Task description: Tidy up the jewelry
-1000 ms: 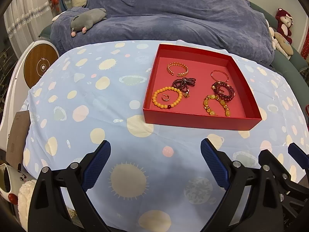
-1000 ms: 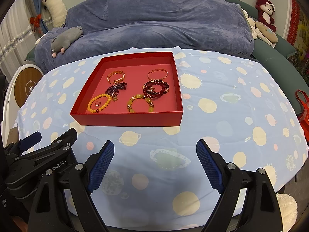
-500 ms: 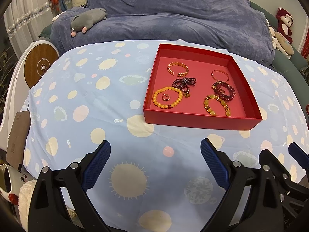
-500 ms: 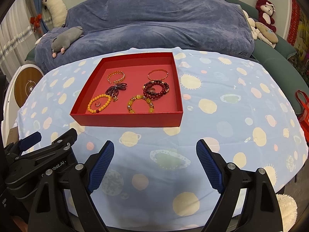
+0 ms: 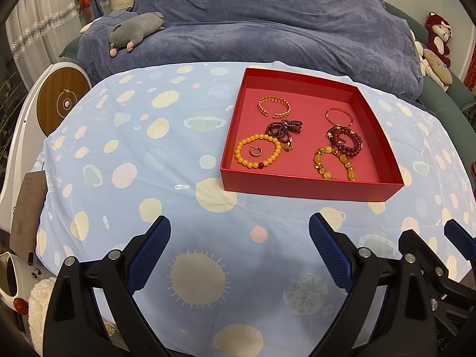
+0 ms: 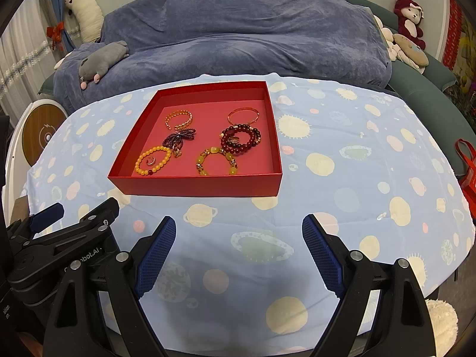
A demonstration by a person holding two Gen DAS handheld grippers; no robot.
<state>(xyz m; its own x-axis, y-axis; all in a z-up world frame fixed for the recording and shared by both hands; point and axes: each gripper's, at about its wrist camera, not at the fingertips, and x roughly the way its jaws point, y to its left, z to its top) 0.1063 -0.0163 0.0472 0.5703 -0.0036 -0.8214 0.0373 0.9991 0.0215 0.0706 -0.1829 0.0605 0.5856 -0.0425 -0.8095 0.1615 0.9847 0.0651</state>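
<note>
Jaws agape; beaded bracelets [image 6: 153, 160] fill red tray [image 6: 196, 186].

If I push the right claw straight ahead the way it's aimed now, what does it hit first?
Probably the light blue planet-print tablecloth. The open right claw tilts down at bare cloth short of the shallow red cardboard tray, whose near wall comes next; depth is hard to judge.
</note>
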